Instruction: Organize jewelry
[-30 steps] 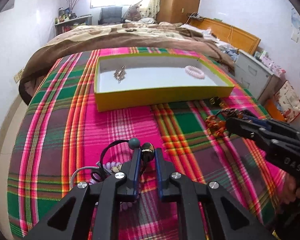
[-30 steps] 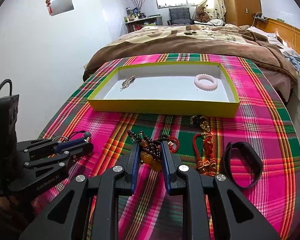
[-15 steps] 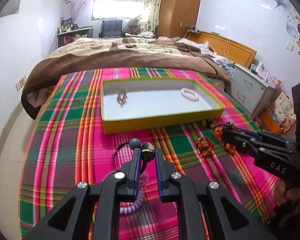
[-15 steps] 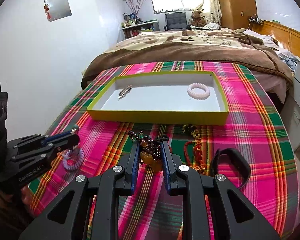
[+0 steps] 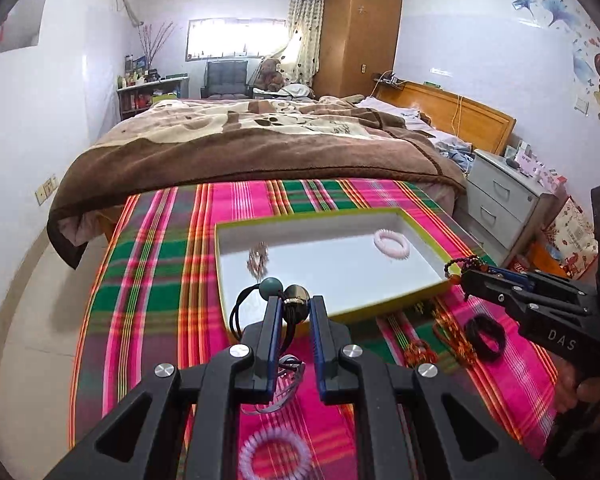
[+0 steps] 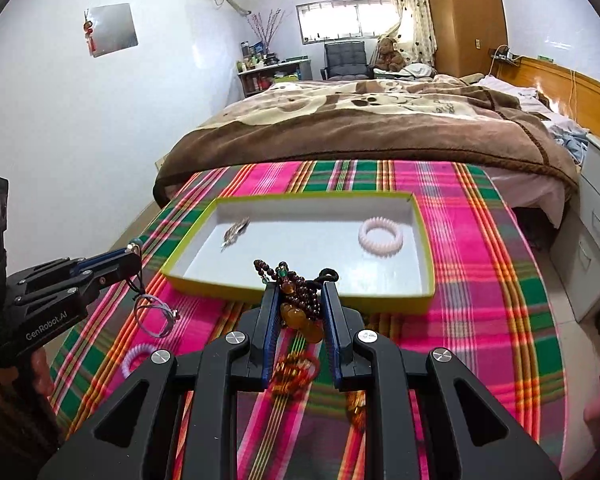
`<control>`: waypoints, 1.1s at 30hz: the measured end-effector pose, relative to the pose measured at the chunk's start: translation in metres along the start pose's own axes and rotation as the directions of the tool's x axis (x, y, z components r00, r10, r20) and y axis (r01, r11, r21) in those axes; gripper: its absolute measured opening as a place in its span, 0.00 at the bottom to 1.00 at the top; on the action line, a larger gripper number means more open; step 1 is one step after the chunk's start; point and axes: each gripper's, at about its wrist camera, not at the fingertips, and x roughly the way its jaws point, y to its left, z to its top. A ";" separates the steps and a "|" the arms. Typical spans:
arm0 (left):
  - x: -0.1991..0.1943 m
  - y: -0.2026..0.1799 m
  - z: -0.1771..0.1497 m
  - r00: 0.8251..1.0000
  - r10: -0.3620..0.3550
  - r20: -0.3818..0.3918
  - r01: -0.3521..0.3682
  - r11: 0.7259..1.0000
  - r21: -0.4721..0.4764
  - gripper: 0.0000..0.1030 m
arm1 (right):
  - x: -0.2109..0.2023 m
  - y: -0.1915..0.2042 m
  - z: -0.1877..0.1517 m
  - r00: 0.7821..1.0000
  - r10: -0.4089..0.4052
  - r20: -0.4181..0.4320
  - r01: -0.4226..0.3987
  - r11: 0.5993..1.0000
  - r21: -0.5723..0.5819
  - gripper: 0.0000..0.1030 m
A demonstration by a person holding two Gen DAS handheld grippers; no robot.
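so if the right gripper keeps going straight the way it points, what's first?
Probably the yellow-walled, white-floored box: the right gripper, shut on the dark beaded bracelet with amber stones, points at its near wall. Height is unclear; it might pass over the wall.

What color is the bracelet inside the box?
Pale pink. The bracelet lies in the yellow-rimmed box, clearest in the right wrist view.

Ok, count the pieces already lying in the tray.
2. A pink bracelet lies toward the tray's right end and a small silver piece toward its left end. Each gripper's load hangs in front of the near wall and might hide something.
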 end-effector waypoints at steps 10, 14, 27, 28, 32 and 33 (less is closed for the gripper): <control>-0.009 0.008 0.003 0.997 -0.075 0.003 0.075 0.996 -0.045 0.13 | 0.003 -0.009 0.012 1.000 0.001 0.005 -0.001 1.000 0.022 0.21; -0.018 0.007 -0.012 0.992 -0.122 -0.029 0.120 0.991 -0.061 0.13 | 0.000 -0.010 0.006 1.000 0.005 -0.001 -0.005 0.999 0.033 0.21; 0.001 0.046 -0.055 0.989 0.006 -0.147 -0.031 0.985 -0.170 0.13 | -0.007 0.009 -0.004 0.999 0.033 0.002 -0.033 0.999 -0.003 0.21; -0.002 0.049 -0.055 0.991 0.002 -0.137 -0.027 0.984 -0.174 0.13 | -0.007 0.010 -0.005 0.999 0.036 0.002 -0.036 0.999 -0.004 0.21; -0.007 0.055 -0.048 0.994 0.019 -0.107 -0.036 0.987 -0.159 0.13 | -0.006 0.011 -0.005 1.000 0.030 -0.002 -0.030 1.000 -0.009 0.21; -0.008 0.055 -0.045 0.995 0.016 -0.102 -0.032 0.987 -0.159 0.13 | -0.005 0.011 -0.004 1.000 0.028 -0.004 -0.028 1.000 -0.009 0.21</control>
